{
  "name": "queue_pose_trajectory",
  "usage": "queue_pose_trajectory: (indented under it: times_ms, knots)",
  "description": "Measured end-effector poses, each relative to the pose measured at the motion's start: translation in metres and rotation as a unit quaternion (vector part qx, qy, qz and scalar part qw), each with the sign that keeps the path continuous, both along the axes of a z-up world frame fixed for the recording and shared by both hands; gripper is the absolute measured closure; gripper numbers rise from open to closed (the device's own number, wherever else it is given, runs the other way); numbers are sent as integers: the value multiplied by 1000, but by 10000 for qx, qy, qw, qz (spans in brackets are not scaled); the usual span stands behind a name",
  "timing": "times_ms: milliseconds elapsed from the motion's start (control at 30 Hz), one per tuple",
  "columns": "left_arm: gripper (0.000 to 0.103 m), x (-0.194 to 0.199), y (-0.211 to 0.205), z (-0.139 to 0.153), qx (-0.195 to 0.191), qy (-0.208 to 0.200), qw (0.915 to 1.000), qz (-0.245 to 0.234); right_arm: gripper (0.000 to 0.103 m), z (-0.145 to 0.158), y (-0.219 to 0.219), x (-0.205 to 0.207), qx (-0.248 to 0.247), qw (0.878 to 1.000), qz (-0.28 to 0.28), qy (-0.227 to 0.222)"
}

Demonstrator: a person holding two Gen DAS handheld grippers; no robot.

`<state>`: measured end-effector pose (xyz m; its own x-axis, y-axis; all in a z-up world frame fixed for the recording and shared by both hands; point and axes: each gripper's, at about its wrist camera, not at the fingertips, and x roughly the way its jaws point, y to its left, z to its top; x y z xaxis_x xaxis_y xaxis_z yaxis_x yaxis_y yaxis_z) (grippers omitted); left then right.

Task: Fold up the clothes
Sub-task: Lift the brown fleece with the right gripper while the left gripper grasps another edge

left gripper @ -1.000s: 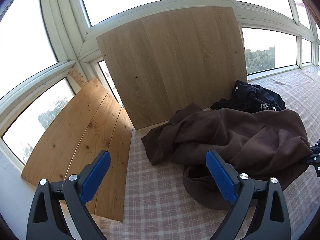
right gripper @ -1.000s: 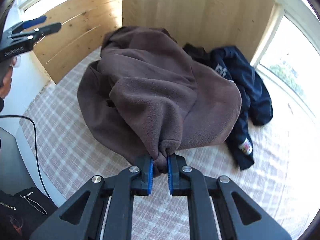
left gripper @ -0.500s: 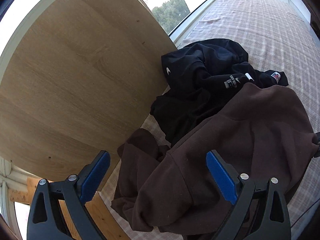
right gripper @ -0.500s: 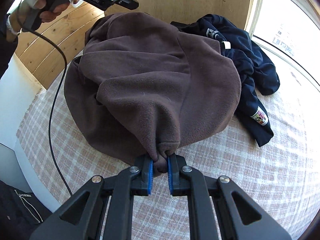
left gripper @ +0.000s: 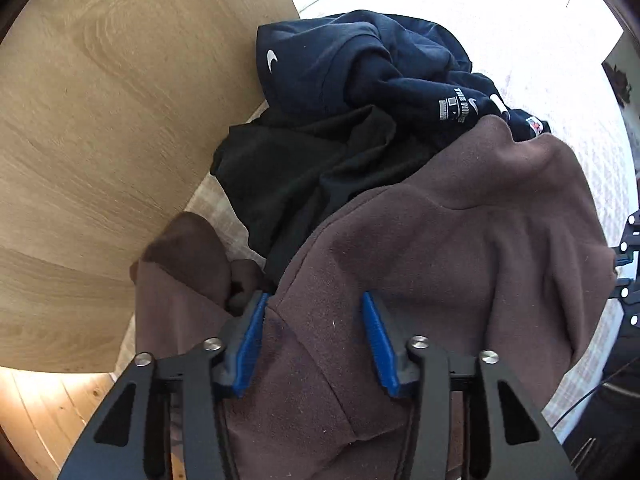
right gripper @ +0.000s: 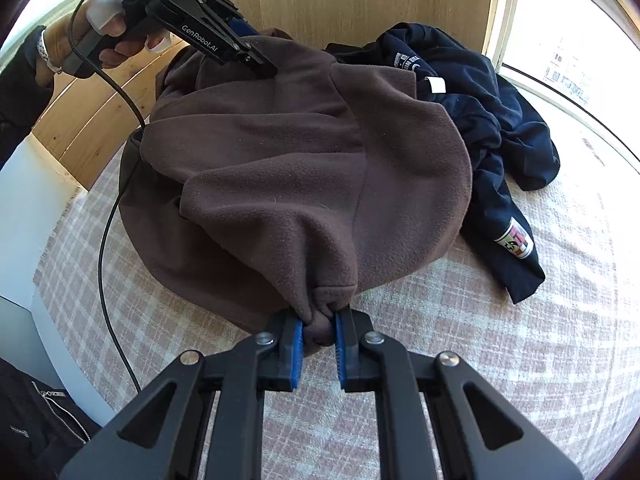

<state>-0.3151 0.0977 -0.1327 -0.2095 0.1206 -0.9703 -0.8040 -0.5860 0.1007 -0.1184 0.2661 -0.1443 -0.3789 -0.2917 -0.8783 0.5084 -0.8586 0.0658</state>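
The left gripper (left gripper: 312, 344), wide over the bedding a second ago, now closes astride the brown fleece (left gripper: 440, 248). The right gripper (right gripper: 318, 350) stays clenched on its bunched end (right gripper: 320, 320); spreading can begin

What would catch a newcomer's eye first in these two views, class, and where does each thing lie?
The bulky brown fleece garment heaped mid-cloth on the pale checked tablecloth. The right gripper pinches its near edge, while the left gripper closes over fleece at the far side. Behind lies a crumpled navy blue sweatshirt against the light wooden board.
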Motion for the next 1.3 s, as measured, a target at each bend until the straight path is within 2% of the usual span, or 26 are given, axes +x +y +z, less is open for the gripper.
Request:
queue_pose_trajectory:
  times_ms: [33, 100, 300, 367, 467, 533, 633, 800, 933, 1000, 1033, 1100, 1133, 1167, 1200, 1233, 1267, 1300]
  knots:
    - [88, -1, -3, 1, 130, -65, 9999, 92, 92, 0, 0, 1, 35, 10000, 21, 61]
    - [92, 2, -10, 7, 397, -76, 9989, 239, 92, 1, -1, 3, 88, 9998, 54, 164]
    - [93, 19, -30, 41, 865, 320, 9938, 615, 92, 5, 10, -6, 9, 9998, 0, 215]
    - [93, 28, -41, 65, 1001, 585, 9904, 746, 92, 12, 4, -14, 38, 9993, -17, 369]
    - [93, 39, -61, 113, 1277, 1119, 9809, 947, 92, 46, 6, -23, 48, 9966, -43, 826]
    - [93, 49, -74, 154, 1357, 1658, 9708, 1077, 92, 80, 8, -31, 58, 9922, -47, 1248]
    - [94, 66, -94, 219, 1496, 2405, 9496, 1343, 92, 148, 9, -45, 245, 9787, 30, 2037]
    - [97, 100, -133, 334, 1973, 3269, 9054, 1856, 92, 263, 6, -53, 471, 9499, 77, 3090]
    - [98, 143, -155, 406, 2081, 3926, 8703, 2125, 92, 350, 24, -41, 330, 9272, -108, 3730]
    - [98, 165, -162, 432, 2254, 4080, 8591, 2115, 93, 385, 37, -27, 160, 9162, -214, 3999]
    - [98, 175, -162, 442, 2266, 4160, 8554, 2095, 98, 398, 45, -20, 82, 9100, -298, 4135]
    - [98, 192, -161, 456, 2266, 4311, 8489, 2053, 98, 426, 61, -5, -74, 8966, -466, 4403]
    - [98, 196, -158, 458, 2294, 4330, 8477, 2033, 98, 440, 69, 3, -152, 8894, -549, 4535]
    - [98, 197, -154, 454, 2271, 4288, 8506, 2025, 98, 445, 76, 1, -308, 9038, -476, 4242]
    - [98, 197, -150, 447, 2232, 4232, 8545, 2021, 98, 440, 80, -6, -394, 9245, -337, 3777]
    - [98, 194, -146, 434, 2146, 4128, 8625, 1990, 98, 424, 78, -8, -309, 9332, -257, 3570]
    - [98, 194, -146, 417, 2052, 3983, 8725, 1950, 98, 405, 75, -7, -165, 9371, -203, 3482]
    - [98, 191, -144, 394, 1939, 3811, 8831, 1932, 97, 377, 68, -7, -57, 9446, -78, 3281]
